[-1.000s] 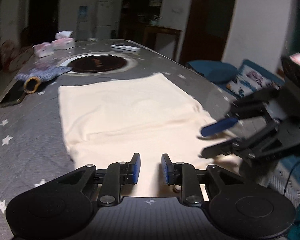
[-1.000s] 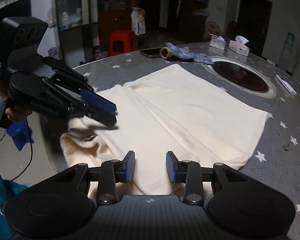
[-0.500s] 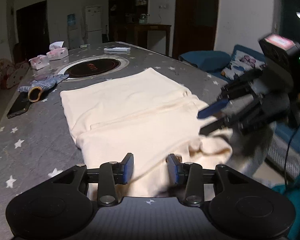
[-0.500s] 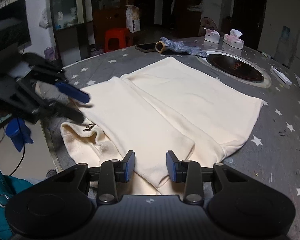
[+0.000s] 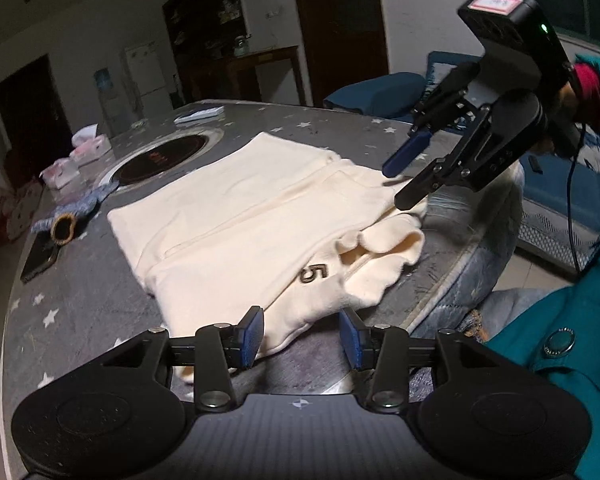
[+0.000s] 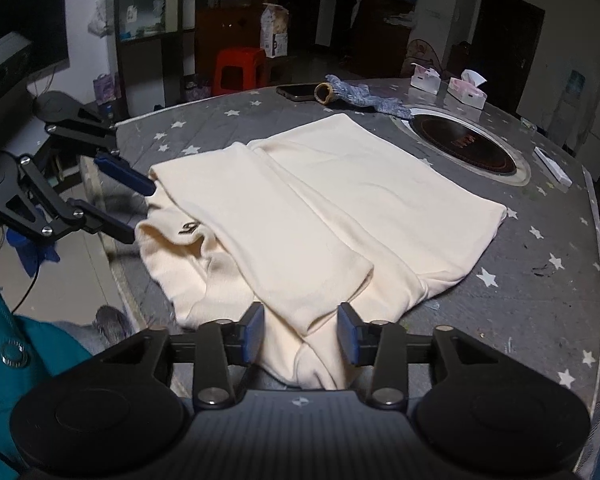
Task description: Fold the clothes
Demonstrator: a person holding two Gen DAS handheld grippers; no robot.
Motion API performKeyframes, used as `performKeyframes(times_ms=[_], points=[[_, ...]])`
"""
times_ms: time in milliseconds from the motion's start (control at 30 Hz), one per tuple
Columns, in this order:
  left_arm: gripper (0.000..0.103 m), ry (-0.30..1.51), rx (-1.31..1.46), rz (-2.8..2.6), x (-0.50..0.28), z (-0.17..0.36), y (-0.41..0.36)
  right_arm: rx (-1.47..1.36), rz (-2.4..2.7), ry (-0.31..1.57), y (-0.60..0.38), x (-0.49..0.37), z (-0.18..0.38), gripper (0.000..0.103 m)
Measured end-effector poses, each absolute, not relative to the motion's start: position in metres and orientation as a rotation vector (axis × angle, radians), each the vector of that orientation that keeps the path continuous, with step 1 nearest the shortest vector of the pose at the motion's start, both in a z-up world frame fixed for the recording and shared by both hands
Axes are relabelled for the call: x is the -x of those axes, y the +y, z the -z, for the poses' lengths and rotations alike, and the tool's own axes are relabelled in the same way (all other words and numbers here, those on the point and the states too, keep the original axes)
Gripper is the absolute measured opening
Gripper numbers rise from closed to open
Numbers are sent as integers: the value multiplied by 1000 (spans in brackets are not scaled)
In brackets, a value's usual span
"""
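In the left wrist view the near corner of the cream garment [image 5: 236,232] slips behind the left gripper [image 5: 300,338], so its lowest hem is hidden at bottom centre. The dark phone [image 5: 40,258] at the left is partly covered by the knitted glove [image 5: 74,220], whose pattern blurs in the dim light. At the right edge the person's teal sleeve [image 5: 596,80] is cut off by the frame, and the hand behind the right gripper [image 5: 396,184] is mostly hidden by its body. In the right wrist view the garment's near end runs under the gripper's housing at bottom centre, and the embroidered mark [image 6: 189,227] is too foreshortened to read. Writing on the dark round inset [image 6: 462,145] is too small to tell.
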State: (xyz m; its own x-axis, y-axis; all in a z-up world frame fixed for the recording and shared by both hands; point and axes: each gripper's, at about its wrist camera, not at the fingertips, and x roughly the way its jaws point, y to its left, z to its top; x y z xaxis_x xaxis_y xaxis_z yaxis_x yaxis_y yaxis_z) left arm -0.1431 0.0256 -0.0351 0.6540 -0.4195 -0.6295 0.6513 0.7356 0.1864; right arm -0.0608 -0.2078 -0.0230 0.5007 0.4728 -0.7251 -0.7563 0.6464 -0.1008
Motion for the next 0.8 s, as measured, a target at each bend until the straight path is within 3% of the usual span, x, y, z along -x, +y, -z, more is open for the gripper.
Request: performKeyframes(times_ms=[167, 400, 800], points=[[43, 561, -475, 632, 141, 43, 17, 506, -789, 716, -208, 70, 24, 51], [12, 535, -440, 631, 135, 40, 15, 617, -825, 646, -199, 85, 32, 57], [9, 556, -224, 604, 92, 16, 23, 710, -869, 539, -182, 93, 43, 55]])
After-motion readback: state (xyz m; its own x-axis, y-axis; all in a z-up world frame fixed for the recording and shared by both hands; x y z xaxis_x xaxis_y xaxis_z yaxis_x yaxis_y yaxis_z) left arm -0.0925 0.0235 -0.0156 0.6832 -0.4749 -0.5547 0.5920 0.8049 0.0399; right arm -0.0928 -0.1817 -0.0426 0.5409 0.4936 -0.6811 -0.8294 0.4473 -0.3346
